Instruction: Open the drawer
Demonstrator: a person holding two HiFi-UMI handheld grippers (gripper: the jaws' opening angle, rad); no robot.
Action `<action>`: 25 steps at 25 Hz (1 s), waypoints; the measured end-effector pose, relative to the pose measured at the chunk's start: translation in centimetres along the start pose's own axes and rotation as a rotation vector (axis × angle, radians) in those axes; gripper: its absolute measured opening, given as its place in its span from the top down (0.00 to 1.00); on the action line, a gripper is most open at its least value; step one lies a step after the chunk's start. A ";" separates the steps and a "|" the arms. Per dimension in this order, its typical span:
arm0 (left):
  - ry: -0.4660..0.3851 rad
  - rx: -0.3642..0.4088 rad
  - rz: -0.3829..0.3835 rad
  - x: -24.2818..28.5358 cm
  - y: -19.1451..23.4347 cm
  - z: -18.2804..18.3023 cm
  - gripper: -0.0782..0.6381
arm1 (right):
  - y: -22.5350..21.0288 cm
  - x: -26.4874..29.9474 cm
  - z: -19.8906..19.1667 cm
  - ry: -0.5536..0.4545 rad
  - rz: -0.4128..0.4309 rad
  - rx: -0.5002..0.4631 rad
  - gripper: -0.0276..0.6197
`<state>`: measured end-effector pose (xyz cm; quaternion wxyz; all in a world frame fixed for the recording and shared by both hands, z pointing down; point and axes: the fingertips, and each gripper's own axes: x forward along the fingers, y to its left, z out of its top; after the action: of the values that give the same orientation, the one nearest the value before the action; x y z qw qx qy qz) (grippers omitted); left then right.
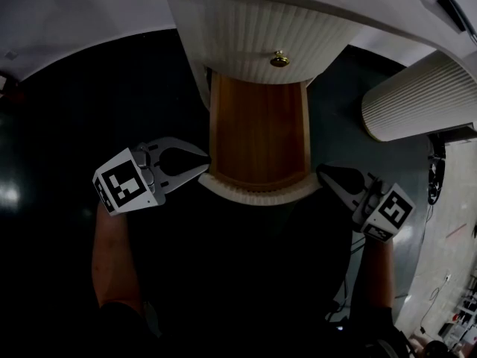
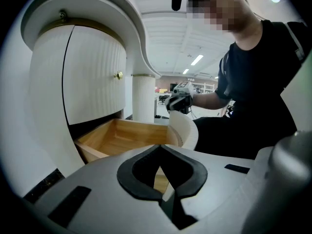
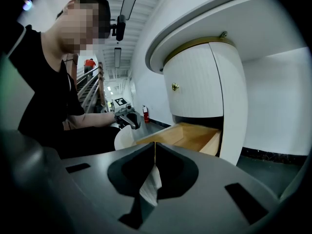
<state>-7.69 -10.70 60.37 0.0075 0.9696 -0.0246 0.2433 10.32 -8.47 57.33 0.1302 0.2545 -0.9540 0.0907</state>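
Forearms low in view, two grippers flanking a drawer that stands well out.

Left gripper (image 1: 203,164), fingers together, sits at the left corner of the curved front. The wooden drawer (image 1: 257,121) projects from the white cabinet (image 1: 246,36). Right gripper (image 1: 323,172), fingers likewise closed, is at the right corner, possibly touching. Any further pull should be straight and even on both corners, so the drawer doesn't skew.

One drawer (image 1: 258,125) is in view, and one brass knob (image 1: 279,59) sits on the one fluted front (image 1: 246,36) above it. There are two grippers, the left gripper (image 1: 200,162) and the right gripper (image 1: 326,171), and two marker cubes (image 1: 127,181), one on each. One person (image 2: 258,82) shows two forearms (image 1: 112,252). There is one fluted white column (image 1: 421,95).
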 end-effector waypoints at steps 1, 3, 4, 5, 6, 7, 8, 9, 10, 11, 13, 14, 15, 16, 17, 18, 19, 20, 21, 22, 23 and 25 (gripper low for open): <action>-0.002 0.002 0.008 0.1 0.3 -0.1 0.88 | 0.0 0.2 0.2 -0.010 0.000 -0.002 0.93; -0.016 0.009 0.031 0.1 1.1 -0.2 0.88 | -0.2 0.4 0.3 -0.009 -0.001 -0.023 0.93; -0.026 0.013 0.055 -0.2 1.7 0.0 0.88 | -0.3 0.6 0.3 0.005 -0.002 -0.047 0.93; -0.034 0.022 0.094 -0.6 2.6 0.5 0.88 | -0.4 0.9 0.5 0.021 -0.001 -0.080 0.93; -0.041 0.045 0.146 -1.2 3.7 1.4 0.88 | -0.4 1.3 0.8 0.034 0.001 -0.119 0.93; -0.046 0.083 0.198 -2.0 4.7 2.6 0.88 | -0.3 1.6 1.4 0.041 0.004 -0.156 0.93; -0.054 0.126 0.232 -2.7 5.2 4.0 0.88 | -0.1 2.0 2.0 0.042 0.009 -0.187 0.93; -0.066 0.163 0.236 -3.2 5.1 5.5 0.88 | 0.1 2.4 2.7 0.039 0.016 -0.213 0.93; -0.085 0.183 0.210 -3.4 4.5 7.0 0.88 | 0.4 2.8 3.4 0.032 0.022 -0.235 0.93; -0.110 0.186 0.162 -3.4 3.6 8.3 0.88 | 0.5 3.1 4.4 0.019 0.025 -0.252 0.93; -0.139 0.159 0.064 -2.9 1.9 10.3 0.88 | 0.9 3.6 6.8 -0.019 0.019 -0.259 0.93; -0.146 0.137 0.043 -2.9 1.4 11.3 0.88 | 1.4 3.6 8.2 -0.037 0.017 -0.242 0.93; -0.166 0.112 0.043 -3.0 1.2 12.7 0.88 | 2.2 3.4 9.9 -0.054 0.019 -0.218 0.93; -0.202 0.083 0.054 -3.5 1.0 14.7 0.88 | 3.1 3.0 11.8 -0.069 0.028 -0.197 0.93; -0.251 0.044 0.071 -4.2 1.0 16.9 0.88 | 4.0 2.5 13.7 -0.077 0.039 -0.180 0.93; -0.300 -0.004 0.096 -5.0 1.1 19.1 0.88 | 4.8 1.9 15.3 -0.075 0.050 -0.164 0.93; -0.335 -0.049 0.129 -6.0 1.3 21.0 0.88 | 5.6 1.3 16.8 -0.067 0.059 -0.146 0.93; -0.350 -0.085 0.170 -7.0 1.4 22.6 0.88 | 6.3 0.7 18.3 -0.059 0.061 -0.121 0.93; -0.348 -0.120 0.215 -7.9 1.5 23.7 0.88 | 6.9 0.1 19.8 -0.051 0.053 -0.093 0.93; -0.340 -0.160 0.257 -8.8 1.5 24.7 0.88 | 7.4 -0.6 21.4 -0.043 0.037 -0.067 0.93; -0.332 -0.200 0.295 -9.7 1.3 25.7 0.88 | 7.8 -1.4 23.0 -0.037 0.019 -0.047 0.93; -0.315 -0.269 0.361 -11.7 0.3 27.9 0.88 | 8.9 -3.2 26.6 -0.037 -0.011 -0.013 0.93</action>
<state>-4.88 -11.20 30.28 0.0887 0.9657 -0.2301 0.0815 3.09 -5.76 30.14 0.1145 0.2605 -0.9554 0.0789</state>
